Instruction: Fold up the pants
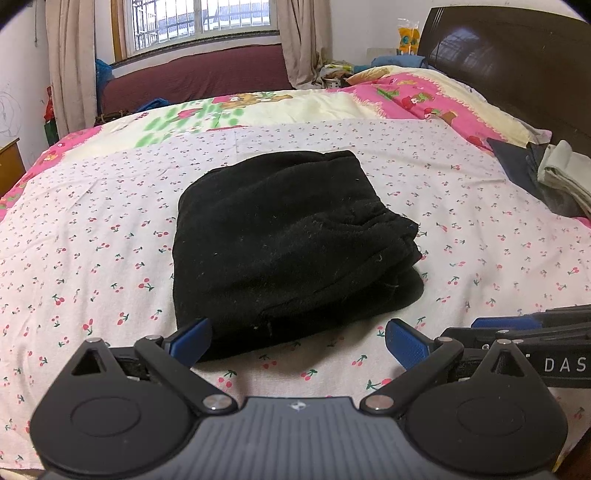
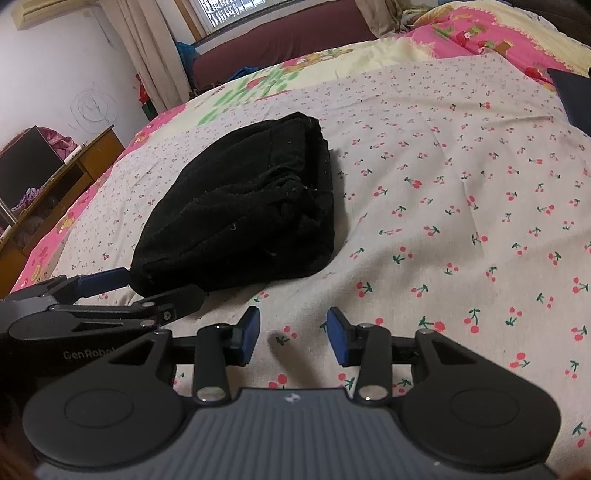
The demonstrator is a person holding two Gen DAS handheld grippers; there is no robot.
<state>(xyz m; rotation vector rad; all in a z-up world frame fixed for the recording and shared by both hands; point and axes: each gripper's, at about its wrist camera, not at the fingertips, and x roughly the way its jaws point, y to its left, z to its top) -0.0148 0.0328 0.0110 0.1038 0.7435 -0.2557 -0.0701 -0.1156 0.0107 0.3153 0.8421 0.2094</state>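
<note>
A bed [image 1: 110, 236] fills both views, spread with a white sheet [image 2: 461, 206] printed with small red cherries; a pink and yellow cartoon quilt [image 1: 406, 96] lies across its far end, beneath a dark wooden headboard [image 1: 517, 62]; a curtained window [image 1: 199, 22] stands beyond the foot. The black pants [image 1: 288, 243] sit near the middle of the sheet, folded into a thick compact bundle with the stacked edges facing right; a few other folded garments [image 1: 554, 177] lie at the bed's right edge, well apart. The left gripper [image 1: 295, 341] hangs just before the bundle's near edge, jaws spread wide and empty, its left pad overlapping the fabric in the view; the right gripper [image 2: 291, 332] hovers over bare sheet beside it, jaws partly parted, holding nothing.
</note>
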